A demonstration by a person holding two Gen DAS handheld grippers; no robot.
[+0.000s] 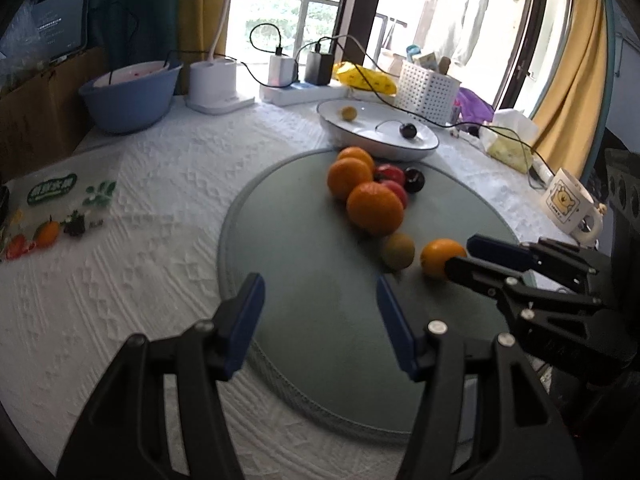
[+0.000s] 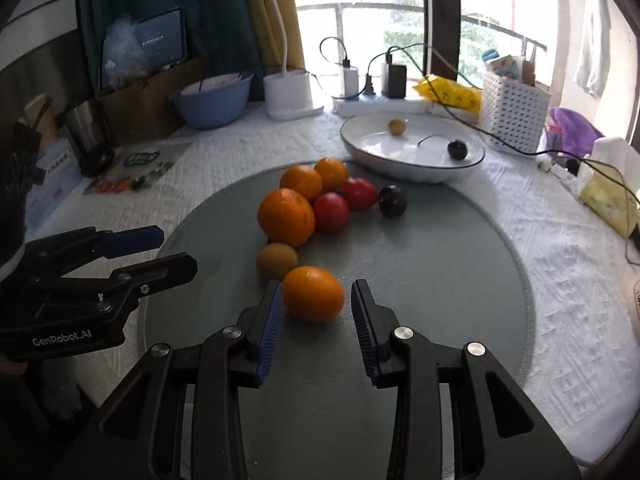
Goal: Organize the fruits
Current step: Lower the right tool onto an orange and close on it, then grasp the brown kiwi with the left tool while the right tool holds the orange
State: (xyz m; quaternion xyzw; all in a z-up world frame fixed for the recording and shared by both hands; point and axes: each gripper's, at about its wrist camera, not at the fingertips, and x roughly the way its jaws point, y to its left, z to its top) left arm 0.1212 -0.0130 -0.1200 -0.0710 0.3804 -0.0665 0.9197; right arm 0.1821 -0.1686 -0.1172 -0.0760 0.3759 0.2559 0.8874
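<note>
Fingers spread, right gripper straddles an orange near the mat's front edge, apparently to lift it; left gripper waits, spread

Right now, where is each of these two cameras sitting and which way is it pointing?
Left wrist: on the left gripper, facing across the round green mat toward the window; own open jaws below, right gripper entering at right.
Right wrist: on the right gripper, facing the same way; open jaws flank the nearest orange, left gripper at left.
Shared: mat, fruit pile, white dish.
</note>
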